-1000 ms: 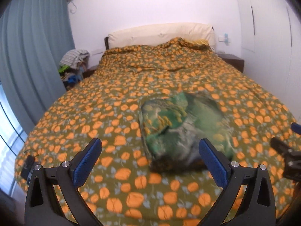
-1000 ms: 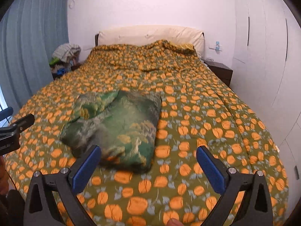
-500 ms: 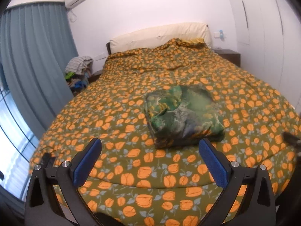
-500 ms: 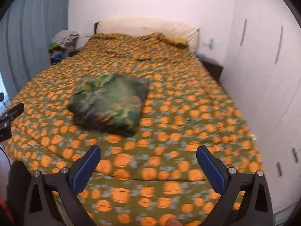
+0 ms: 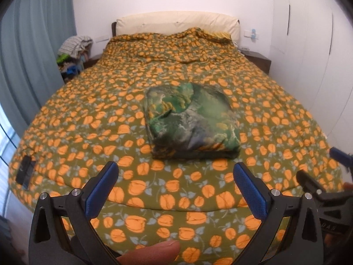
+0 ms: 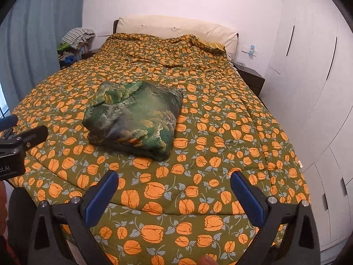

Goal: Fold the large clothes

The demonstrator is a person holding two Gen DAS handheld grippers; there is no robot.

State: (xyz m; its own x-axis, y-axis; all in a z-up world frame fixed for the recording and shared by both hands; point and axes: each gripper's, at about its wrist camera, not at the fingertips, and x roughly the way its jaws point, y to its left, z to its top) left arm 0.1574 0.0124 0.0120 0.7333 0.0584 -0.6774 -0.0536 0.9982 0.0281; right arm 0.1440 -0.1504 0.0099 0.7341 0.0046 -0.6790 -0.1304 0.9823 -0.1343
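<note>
Garment is down to a tidy green printed bundle, sitting on the bed a bit toward the foot end. What's changed over the last second: both tongs backed away from it, then steadied. Left tongs and right tongs are spread wide with nothing in them, well clear of the cloth. Looks to me like the folding is basically finished and this is the step-back.
</note>
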